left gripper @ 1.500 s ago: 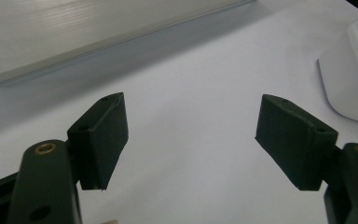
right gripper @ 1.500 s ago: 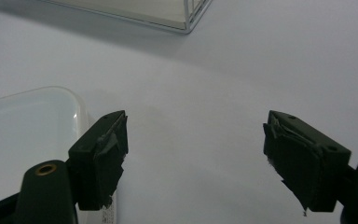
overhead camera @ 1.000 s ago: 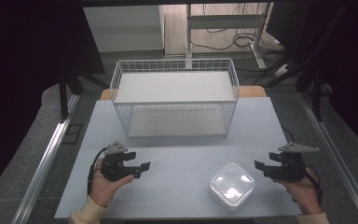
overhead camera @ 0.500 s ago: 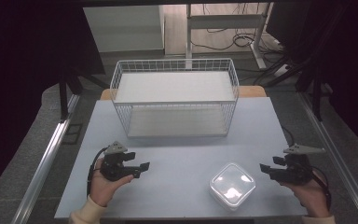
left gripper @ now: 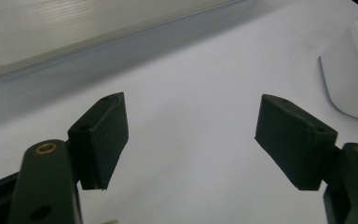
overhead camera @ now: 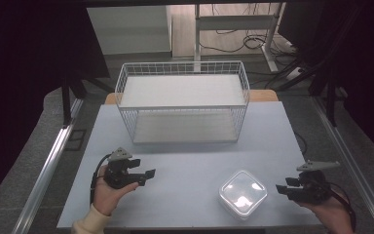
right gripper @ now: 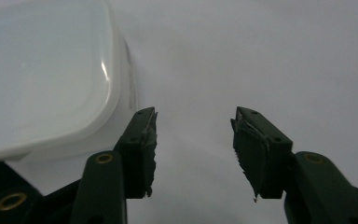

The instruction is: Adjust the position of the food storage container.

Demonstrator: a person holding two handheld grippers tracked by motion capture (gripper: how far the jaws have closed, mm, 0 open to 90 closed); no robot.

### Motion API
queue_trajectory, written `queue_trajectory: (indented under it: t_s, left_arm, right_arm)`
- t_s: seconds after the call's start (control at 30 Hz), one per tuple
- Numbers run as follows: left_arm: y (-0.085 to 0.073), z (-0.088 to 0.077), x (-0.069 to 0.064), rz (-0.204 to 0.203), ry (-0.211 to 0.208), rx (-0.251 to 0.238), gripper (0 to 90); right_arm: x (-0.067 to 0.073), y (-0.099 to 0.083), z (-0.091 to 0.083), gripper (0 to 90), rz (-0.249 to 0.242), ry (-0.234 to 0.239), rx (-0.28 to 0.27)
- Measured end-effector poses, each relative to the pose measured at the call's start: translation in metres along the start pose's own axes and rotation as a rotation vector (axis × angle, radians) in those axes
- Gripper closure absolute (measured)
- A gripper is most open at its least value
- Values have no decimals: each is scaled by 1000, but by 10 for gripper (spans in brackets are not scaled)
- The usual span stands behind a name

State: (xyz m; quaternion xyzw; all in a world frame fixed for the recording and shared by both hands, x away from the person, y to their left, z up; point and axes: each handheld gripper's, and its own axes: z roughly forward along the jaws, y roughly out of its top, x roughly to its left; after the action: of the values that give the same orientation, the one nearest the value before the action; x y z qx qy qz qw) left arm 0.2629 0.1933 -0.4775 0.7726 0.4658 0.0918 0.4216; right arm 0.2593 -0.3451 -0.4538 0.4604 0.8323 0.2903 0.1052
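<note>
**Right gripper narrows beside the lidded white box**

A person stands at the near edge of a pale blue worktop (overhead camera: 185, 146) with a gripper in each hand. The white lidded box (overhead camera: 242, 194) sits on the worktop near the front edge, right of centre, and nothing touches it. It is a rounded square container with a glossy lid that catches the ceiling light.

The right gripper (overhead camera: 283, 187) hangs low over the worktop just to the right of the box, pointing toward it. Its jaws have just been closing, yet they stand partly apart with only bare worktop between them. In the right gripper view the right gripper (right gripper: 193, 154) has the box (right gripper: 46, 70) off to one side, close by the outer face of one jaw; whether that jaw grazes the box wall I cannot tell.

The left gripper (overhead camera: 146, 178) is held over the front left part of the worktop, well apart from the box and aimed toward it. In the left gripper view the left gripper (left gripper: 191, 135) has its jaws spread wide and holds nothing, with a corner of the box (left gripper: 354, 70) farther off.

Behind both hands, a white wire basket (overhead camera: 182, 105) stands across the back of the worktop.
</note>
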Motion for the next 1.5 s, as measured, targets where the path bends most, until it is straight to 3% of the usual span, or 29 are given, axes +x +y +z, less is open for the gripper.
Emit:
queue_trajectory:
  t_s: [0.27, 0.3, 0.47, 0.63, 1.0, 1.5]
  left_arm:
    - [0, 2, 0, 1, -1, 7, 249]
    - [0, 2, 0, 2, -2, 5, 249]
    - [0, 2, -1, 1, -1, 8, 249]
    - [0, 3, -1, 3, -2, 12, 249]
    - [0, 3, -1, 6, 1, 12, 249]
    - [0, 5, -1, 5, 4, 16, 249]
  right_arm:
    - [15, -15, 2, 699, -54, 35, 90]
    - [20, -18, 4, 761, -76, 49, 121]
    - [35, -21, 9, 882, -129, 100, 168]
    - [45, -17, 15, 895, -161, 119, 177]
    - [54, -6, 20, 897, -178, 127, 148]
    - [54, 15, 38, 897, -191, 123, 137]
